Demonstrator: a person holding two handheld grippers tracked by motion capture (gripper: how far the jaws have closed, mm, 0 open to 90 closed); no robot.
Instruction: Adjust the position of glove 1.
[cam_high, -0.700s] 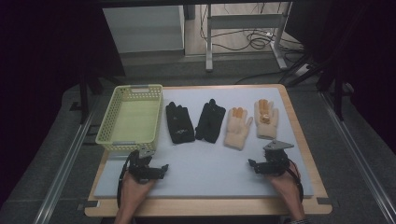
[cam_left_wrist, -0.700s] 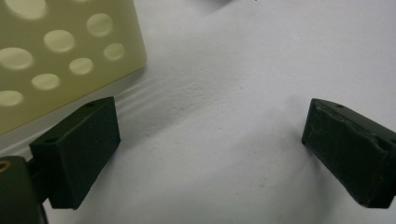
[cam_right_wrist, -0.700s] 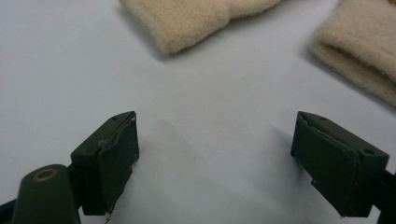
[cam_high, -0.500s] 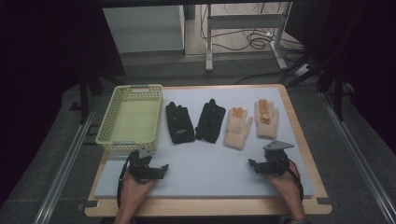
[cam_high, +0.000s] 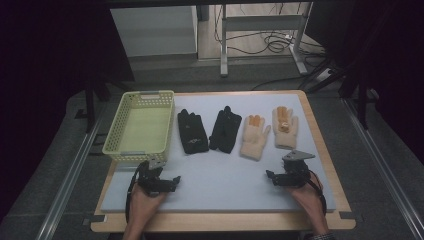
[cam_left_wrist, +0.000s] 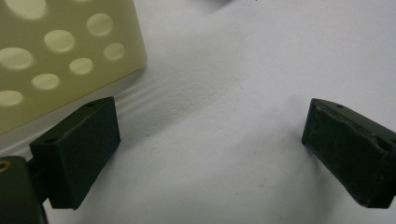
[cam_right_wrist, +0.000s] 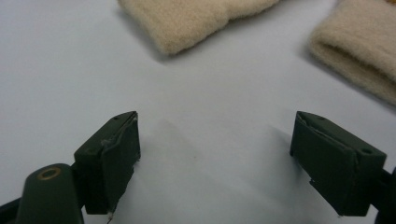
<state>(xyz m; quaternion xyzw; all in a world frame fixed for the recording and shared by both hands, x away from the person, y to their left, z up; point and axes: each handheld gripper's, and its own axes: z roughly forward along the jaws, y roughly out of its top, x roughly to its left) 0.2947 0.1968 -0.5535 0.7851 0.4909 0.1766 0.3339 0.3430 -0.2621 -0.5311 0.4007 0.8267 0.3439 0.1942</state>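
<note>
Two black gloves (cam_high: 192, 132) (cam_high: 225, 129) and two beige gloves (cam_high: 254, 137) (cam_high: 285, 127) lie in a row across the far half of the white mat. A pale yellow basket (cam_high: 141, 126) stands empty at the mat's far left. My left gripper (cam_high: 172, 182) rests low on the mat just in front of the basket, jaws wide apart with bare mat between them; the basket's perforated wall (cam_left_wrist: 60, 51) is close by. My right gripper (cam_high: 271, 177) sits near the front right, open and empty, with the beige glove cuffs (cam_right_wrist: 196, 21) (cam_right_wrist: 359, 51) just ahead of it.
The white mat (cam_high: 225, 175) covers a wooden table (cam_high: 320, 145) whose rim shows on the right and front. Metal rails run along both sides. A desk frame and cables stand on the floor beyond the table.
</note>
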